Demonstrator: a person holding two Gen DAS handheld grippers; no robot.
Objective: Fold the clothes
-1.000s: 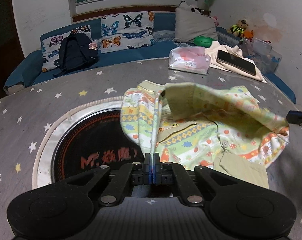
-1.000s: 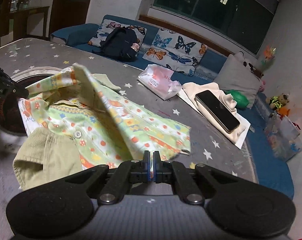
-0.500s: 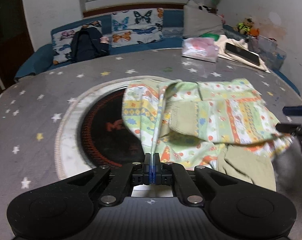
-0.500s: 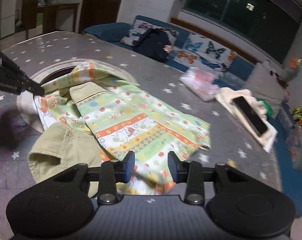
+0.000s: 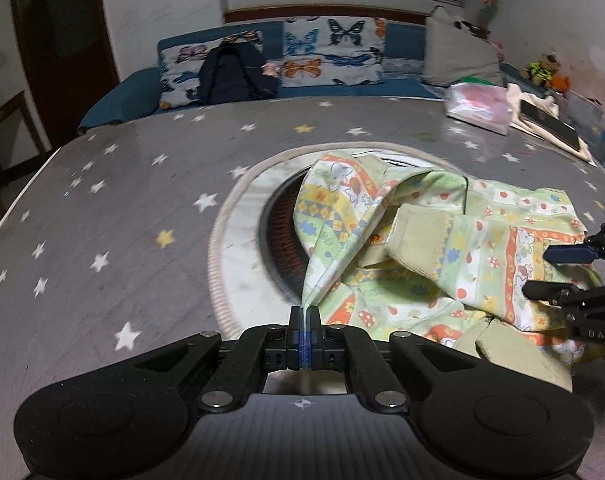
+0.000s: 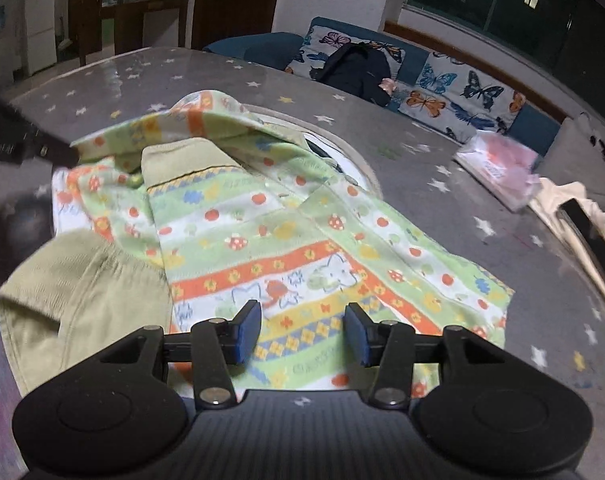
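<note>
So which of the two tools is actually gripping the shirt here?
The left tool: it is shut on a pinched edge of the patterned shirt. The right tool is open, holding nothing.

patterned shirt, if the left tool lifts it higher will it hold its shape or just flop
The patterned shirt will probably flop: it already drapes in a soft ridge from the shut left tool. It looks light, a thin layer. Its khaki cuff, loosely folded over, would likely slide off.
</note>
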